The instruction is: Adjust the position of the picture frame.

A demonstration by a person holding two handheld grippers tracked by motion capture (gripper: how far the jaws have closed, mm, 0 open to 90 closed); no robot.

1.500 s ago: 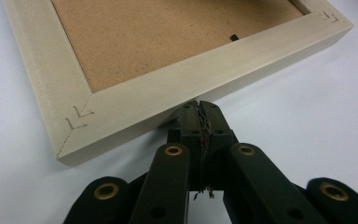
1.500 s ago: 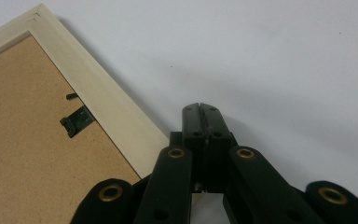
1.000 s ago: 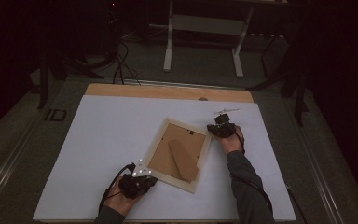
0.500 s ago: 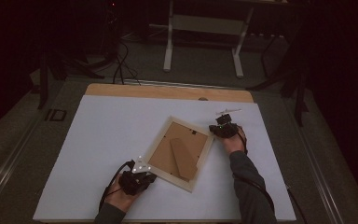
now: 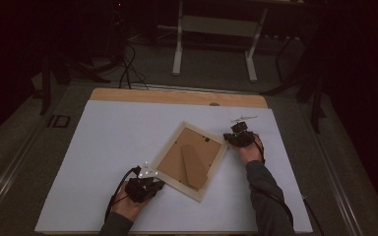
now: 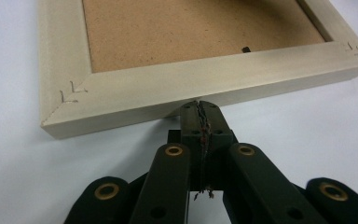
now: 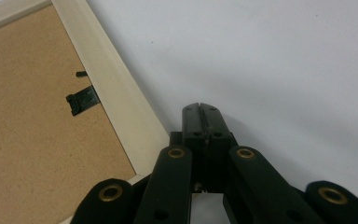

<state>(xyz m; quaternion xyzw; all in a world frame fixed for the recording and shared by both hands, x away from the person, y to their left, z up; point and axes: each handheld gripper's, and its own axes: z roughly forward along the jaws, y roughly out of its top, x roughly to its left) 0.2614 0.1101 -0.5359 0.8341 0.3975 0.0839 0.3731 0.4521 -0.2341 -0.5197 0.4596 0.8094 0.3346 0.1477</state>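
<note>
White sheeting covers the table (image 5: 103, 147), its bare wood edge showing along the far side, with a dark floor and a pale stand beyond. Near the middle-right of that sheet lies a picture frame (image 5: 189, 160), face down and turned askew, its brown backing board (image 6: 191, 32) up and a small black turn clip (image 7: 81, 100) at one rail. It looks light and stiff, though any glass inside would be fragile; the pale wood rails (image 6: 205, 84) are the sound place to hold, not the thin backing. Left gripper (image 6: 199, 106) rests with jaws closed together, empty, tips at the near rail's outer face. Right gripper (image 7: 201, 109) is likewise closed and empty, just beside the far corner
</note>
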